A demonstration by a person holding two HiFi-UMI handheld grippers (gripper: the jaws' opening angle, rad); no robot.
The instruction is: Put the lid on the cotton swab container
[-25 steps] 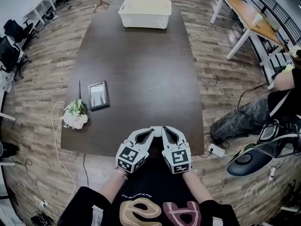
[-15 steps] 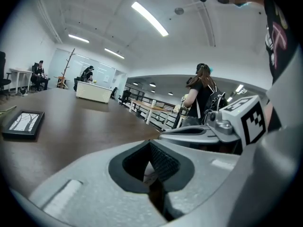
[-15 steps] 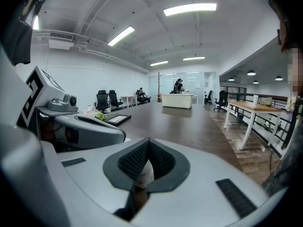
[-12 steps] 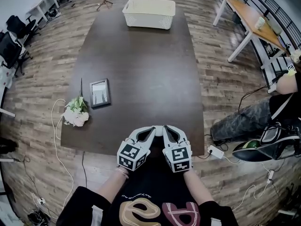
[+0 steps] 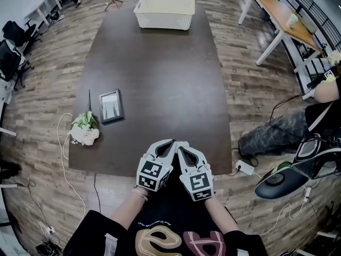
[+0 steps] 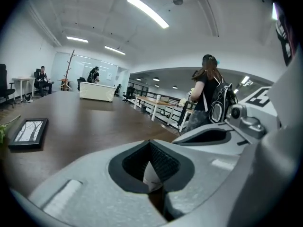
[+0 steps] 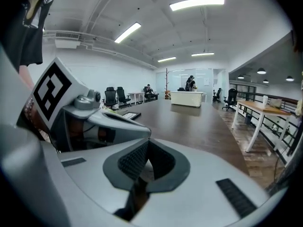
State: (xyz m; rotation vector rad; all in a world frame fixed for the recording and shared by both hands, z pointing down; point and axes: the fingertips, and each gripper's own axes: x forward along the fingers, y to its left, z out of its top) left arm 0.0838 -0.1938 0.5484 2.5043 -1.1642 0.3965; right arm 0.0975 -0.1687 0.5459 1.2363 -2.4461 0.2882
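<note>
No cotton swab container or lid shows in any view. My left gripper point(image 5: 169, 143) and right gripper point(image 5: 181, 148) hang side by side over the near edge of the long dark table point(image 5: 160, 73), their tips almost touching. Both are shut with nothing between the jaws. In the left gripper view the left gripper point(image 6: 150, 142) has its jaws closed tip to tip, and the right gripper's body fills the right side. In the right gripper view the right gripper point(image 7: 147, 142) also has its jaws closed and holds nothing.
A white basket point(image 5: 164, 12) stands at the table's far end; its contents are hidden. A small picture frame point(image 5: 111, 106) lies at the left, with a bunch of white flowers point(image 5: 84, 129) at the left edge. A seated person point(image 5: 287, 129) and a desk point(image 5: 282, 23) are at the right.
The two grippers have stayed shut at the table's near edge and drawn slightly closer together. Nothing was taken hold of or let go.
</note>
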